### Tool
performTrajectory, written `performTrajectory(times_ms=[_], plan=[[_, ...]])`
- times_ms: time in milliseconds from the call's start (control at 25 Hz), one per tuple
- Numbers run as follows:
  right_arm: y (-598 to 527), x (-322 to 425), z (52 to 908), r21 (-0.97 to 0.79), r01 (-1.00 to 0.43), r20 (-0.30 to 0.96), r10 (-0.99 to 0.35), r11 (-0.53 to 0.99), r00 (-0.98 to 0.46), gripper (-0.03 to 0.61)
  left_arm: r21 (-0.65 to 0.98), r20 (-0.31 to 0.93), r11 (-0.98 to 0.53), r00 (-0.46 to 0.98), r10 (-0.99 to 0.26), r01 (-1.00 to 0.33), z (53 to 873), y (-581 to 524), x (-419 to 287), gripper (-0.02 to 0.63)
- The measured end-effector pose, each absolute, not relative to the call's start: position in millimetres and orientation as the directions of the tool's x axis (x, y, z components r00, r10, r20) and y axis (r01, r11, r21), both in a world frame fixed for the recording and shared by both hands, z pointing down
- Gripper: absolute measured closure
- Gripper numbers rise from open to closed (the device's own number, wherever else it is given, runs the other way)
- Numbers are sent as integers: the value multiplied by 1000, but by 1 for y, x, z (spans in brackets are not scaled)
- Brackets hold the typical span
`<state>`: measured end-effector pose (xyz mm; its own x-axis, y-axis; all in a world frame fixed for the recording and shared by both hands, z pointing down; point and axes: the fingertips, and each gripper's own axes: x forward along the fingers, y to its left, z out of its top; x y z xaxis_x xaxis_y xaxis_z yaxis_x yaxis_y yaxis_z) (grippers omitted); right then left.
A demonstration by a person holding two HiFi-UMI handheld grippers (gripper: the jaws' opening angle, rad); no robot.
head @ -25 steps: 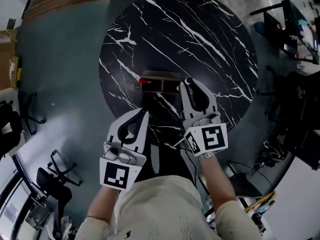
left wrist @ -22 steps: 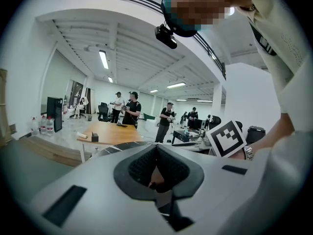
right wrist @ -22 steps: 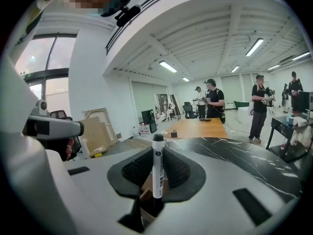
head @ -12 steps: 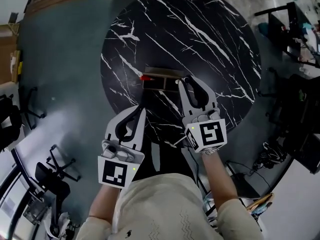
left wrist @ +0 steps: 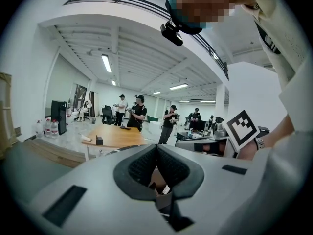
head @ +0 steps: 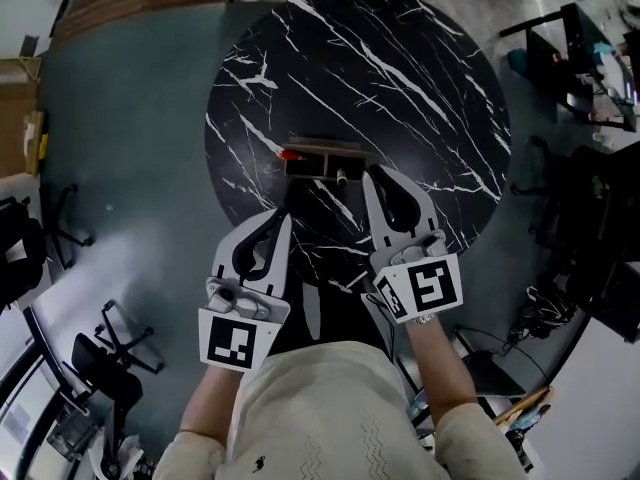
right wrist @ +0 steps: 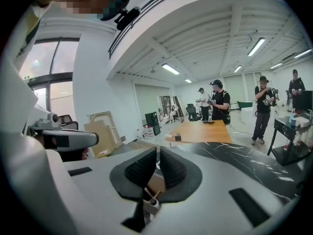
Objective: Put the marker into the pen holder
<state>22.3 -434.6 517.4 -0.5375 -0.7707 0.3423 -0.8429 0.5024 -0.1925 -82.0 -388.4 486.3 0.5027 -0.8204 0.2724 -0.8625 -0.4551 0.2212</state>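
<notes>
A dark brown pen holder [head: 322, 152] sits near the middle of the round black marble table [head: 420, 78]. A marker [head: 341, 177] with a pale end stands in its near side, and a red tip [head: 290, 154] pokes out at its left end. My right gripper [head: 372, 171] hovers just right of the marker, its jaws a narrow slit apart and holding nothing. In the right gripper view the holder [right wrist: 155, 182] and the marker's end [right wrist: 154, 201] show below the gripper [right wrist: 158, 151]. My left gripper [head: 285, 216] is shut and empty over the table's near edge.
A grey floor surrounds the table. A black office chair [head: 110, 353] stands at the lower left and dark desks [head: 590, 68] at the right. The gripper views show several standing people [right wrist: 220, 104] and a wooden table [left wrist: 115, 136] farther off.
The right gripper, which held the marker over the holder, has let it go and drawn back toward me. The marker now stands in the holder. The left gripper barely moved.
</notes>
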Motion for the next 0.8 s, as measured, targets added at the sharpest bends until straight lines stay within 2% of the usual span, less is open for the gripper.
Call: performTrajectory(times_ms=[40,80,280,520,800], plan=[[-429,22,508,-208,-836,331,-768,507,-548,556,218,262,-461,507,-821,-860,480,-387,-81,603],[-422,22,498,-229,-827,317,-764,514,-562,560,215,251,-469,512,-821,-857,474,-385,-80,603],[-384,26,444,-275,-792,240,-759,545,-605,560,200,199,-510,544,-815,-837,442,-375,-73,603],[-343,37,399,-242,-816,209,-793,525,-572,561,202,124,-543,572,-811,-815,398,-355,-59,603],[-316,36,370,-229,-812,162,-802,537,-575,560,192,107,-577,601,-792,-794,380,-319,-53,603]])
